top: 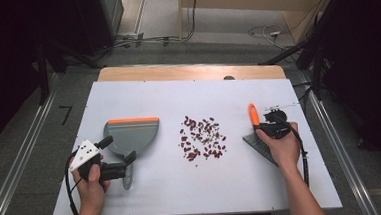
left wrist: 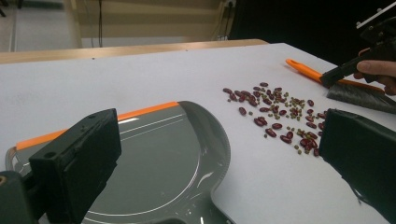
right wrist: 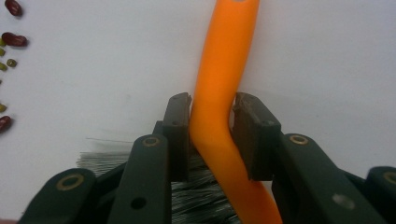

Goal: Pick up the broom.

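Right hand-held gripper [right wrist: 212, 119] clamps brush handle [right wrist: 219, 84]; beans [top: 202, 138] nearby.

Grey dustpan [top: 132, 135] with orange lip, orange-handled brush [top: 255, 128], dark-red beans [top: 203, 138]

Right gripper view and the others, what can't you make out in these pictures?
- Brush: in the right gripper view the top edge cuts off the handle's end, and the right claw covers most bristles.
- Dustpan: its handle is hidden under the left claw in the high view.
- Small green beans: too small to count there.
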Demonstrator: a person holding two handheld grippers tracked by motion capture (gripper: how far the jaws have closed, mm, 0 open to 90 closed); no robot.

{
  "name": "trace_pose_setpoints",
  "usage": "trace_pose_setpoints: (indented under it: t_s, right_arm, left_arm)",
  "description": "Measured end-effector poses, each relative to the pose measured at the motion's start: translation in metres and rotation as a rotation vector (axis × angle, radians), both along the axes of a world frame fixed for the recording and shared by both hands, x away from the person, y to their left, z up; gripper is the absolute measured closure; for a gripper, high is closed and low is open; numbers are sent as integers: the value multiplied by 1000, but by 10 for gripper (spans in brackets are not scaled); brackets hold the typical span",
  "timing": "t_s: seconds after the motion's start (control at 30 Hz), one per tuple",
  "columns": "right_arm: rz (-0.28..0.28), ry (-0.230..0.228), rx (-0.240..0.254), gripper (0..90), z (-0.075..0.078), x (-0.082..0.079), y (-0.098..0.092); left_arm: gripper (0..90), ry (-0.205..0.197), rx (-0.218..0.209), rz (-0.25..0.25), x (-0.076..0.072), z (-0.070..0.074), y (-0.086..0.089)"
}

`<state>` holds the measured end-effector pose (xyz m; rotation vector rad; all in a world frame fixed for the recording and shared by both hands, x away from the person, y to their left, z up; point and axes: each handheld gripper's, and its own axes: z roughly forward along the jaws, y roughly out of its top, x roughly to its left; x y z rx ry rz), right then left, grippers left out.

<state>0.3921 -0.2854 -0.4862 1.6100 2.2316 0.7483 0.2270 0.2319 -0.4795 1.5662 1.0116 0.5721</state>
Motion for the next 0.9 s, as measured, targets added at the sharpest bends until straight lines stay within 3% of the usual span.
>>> trace_pose_setpoints:
  t_s: [0.17, 0.33, 0.63, 0.73, 0.87, 0.9]
  right_arm:
    - [-30, -1, -5, 652, -1, 0, 3]
    - [-31, 27, -17, 662, 1, 3, 4]
    - [-31, 2, 13, 666, 0, 0, 1]
    - [-33, -16, 34, 667, 0, -3, -1]
    - [-33, -87, 66, 670, 5, -12, -7]
    - [-33, -87, 66, 670, 5, -12, -7]
  left_arm:
    - [0, -7, 11, -2, -1, 2, -3]
    - [0, -7, 24, -1, -2, 3, -6]
    - [0, -13, 4, -1, -2, 7, -5]
    - [0, -15, 5, 1, -3, 8, -3]
    - [0, -21, -1, 10, -4, 9, -2]
    - [0, -21, 0, 12, -4, 10, -1]
